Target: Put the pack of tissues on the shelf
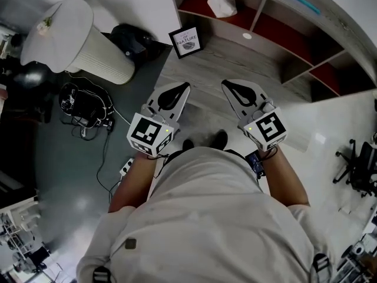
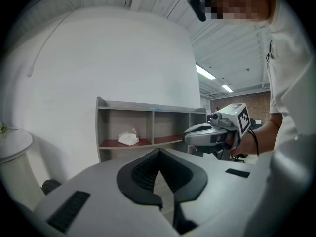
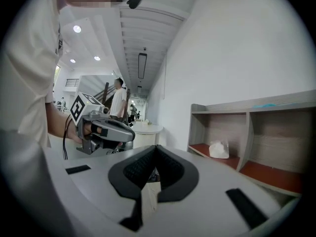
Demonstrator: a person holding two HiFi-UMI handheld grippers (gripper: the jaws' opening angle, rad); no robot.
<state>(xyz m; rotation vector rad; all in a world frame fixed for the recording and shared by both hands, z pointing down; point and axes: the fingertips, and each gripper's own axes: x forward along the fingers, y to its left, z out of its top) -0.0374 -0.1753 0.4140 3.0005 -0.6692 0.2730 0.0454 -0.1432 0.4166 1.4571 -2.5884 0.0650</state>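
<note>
white crumpled pack of tissues [image 1: 222, 5] lies on the red shelf [image 1: 277, 37], left hand-held gripper [image 1: 184, 88] and right hand-held gripper [image 1: 227, 85] both closed.

Shelf unit and floor: contents noted.
Grey shelf [image 1: 259, 15] with red boards stands against the wall; a white pack of tissues [image 1: 222, 5] lies in its end compartment. A small framed sign [image 1: 187, 41] stands on the floor [image 1: 206, 75] nearby.

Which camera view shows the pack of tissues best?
The left gripper view: it faces the shelf squarely, with the pack of tissues whole inside the end compartment. The head view shows it from above, near the picture's top. The right gripper view shows it small and at an angle.
</note>
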